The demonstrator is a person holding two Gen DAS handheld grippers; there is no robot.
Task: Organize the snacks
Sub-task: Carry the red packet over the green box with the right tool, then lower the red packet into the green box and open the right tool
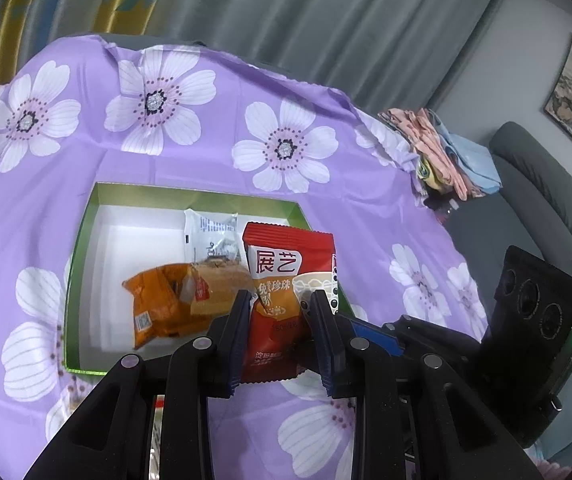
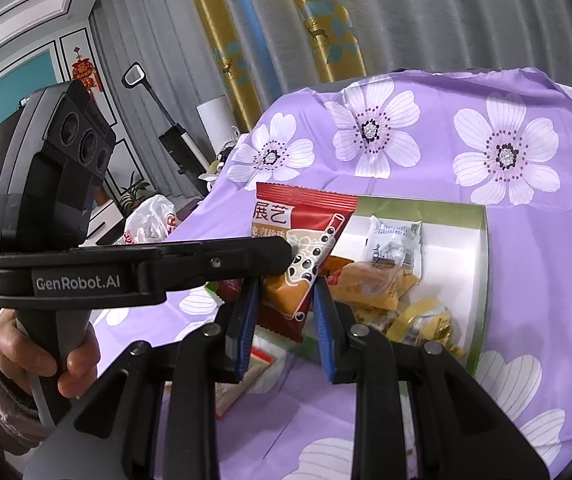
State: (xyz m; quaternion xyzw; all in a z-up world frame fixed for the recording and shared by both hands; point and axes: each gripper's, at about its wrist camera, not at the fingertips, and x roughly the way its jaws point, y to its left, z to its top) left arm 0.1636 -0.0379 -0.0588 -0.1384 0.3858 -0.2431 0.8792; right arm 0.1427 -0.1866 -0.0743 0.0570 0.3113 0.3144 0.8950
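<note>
You've got both the left tongs (image 1: pixel 278 300) and right tongs (image 2: pixel 286 296) pinching the same red packet (image 1: pixel 286 280) just short of the green box (image 1: pixel 86 240) ahead, so tugging unevenly could probably rip it.

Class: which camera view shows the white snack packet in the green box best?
The right wrist view: the white packet lies whole and unobstructed against the box floor. In the left wrist view the same packet is smaller, and the red packet held up in front crowds its right side.
</note>
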